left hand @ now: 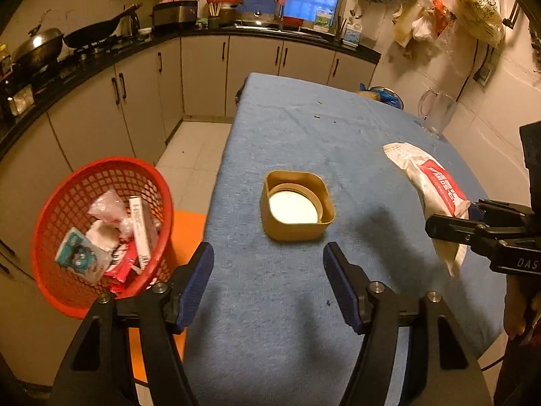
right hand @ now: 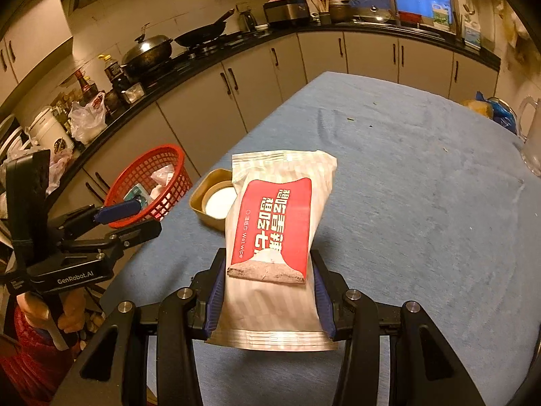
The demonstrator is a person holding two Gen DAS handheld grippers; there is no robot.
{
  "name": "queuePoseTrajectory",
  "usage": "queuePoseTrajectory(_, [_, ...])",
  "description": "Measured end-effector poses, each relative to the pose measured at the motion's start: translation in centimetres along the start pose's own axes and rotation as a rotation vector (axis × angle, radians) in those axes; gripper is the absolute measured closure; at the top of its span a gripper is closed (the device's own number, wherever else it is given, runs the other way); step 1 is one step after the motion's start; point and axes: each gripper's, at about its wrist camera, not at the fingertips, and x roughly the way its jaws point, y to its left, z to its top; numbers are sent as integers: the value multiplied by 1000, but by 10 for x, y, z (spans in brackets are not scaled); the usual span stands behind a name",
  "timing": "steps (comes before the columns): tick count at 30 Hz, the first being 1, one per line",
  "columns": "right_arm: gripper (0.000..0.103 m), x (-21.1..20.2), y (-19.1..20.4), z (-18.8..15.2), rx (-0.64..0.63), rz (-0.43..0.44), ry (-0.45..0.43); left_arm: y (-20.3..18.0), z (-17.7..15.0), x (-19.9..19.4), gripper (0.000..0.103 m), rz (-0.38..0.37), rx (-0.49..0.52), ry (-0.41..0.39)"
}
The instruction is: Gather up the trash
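Red mesh basket off the table's left edge already takes wrappers, left gripper hangs wide open and empty before the tan tub, right gripper clamps the wet-wipe pack lifted above the blue tablecloth, likely basket-bound.

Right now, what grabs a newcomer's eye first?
The wet wipe pack with its red label, clamped in the right gripper above the blue table. Then the red basket of wrappers off the table's left edge, and the tan container ahead of the open left gripper.
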Motion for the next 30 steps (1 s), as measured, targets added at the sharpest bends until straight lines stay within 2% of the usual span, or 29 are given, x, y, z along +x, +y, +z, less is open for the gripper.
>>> queuePoseTrajectory(4, [53, -5, -8, -2, 13, -5, -5, 0, 12, 22, 36, 17, -25, 42])
queuePoseTrajectory(7, [53, -8, -15, -6, 22, -1, -9, 4, 24, 34, 36, -10, -55, 61])
queuePoseTrajectory(8, [53, -8, -18, -6, 28, 2, -10, 4, 26, 37, 39, -13, -60, 67])
queuePoseTrajectory(10, [53, -9, -24, -7, 40, 8, -12, 4, 35, 48, 47, -25, -60, 91])
queuePoseTrajectory(12, [53, -9, -28, -7, 50, 10, -13, 3, 40, 61, 64, 6, -65, 135])
queuePoseTrajectory(13, [53, -9, -30, -8, 53, 13, -15, 2, 41, 67, 67, -1, -65, 151])
queuePoseTrajectory(17, [53, -8, -35, -8, 63, 20, -15, 0, 44, 84, 94, 18, -64, 187])
queuePoseTrajectory(18, [53, -8, -36, -8, 66, 23, -14, -2, 42, 85, 96, 21, -58, 185])
queuePoseTrajectory(24, [53, -5, -38, -7, 72, 31, -15, -13, 38, 68, 96, 34, -20, 135])
queuePoseTrajectory(30, [53, -3, -27, -3, 47, 51, -16, -4, 36, 32, 96, 35, -28, 71])
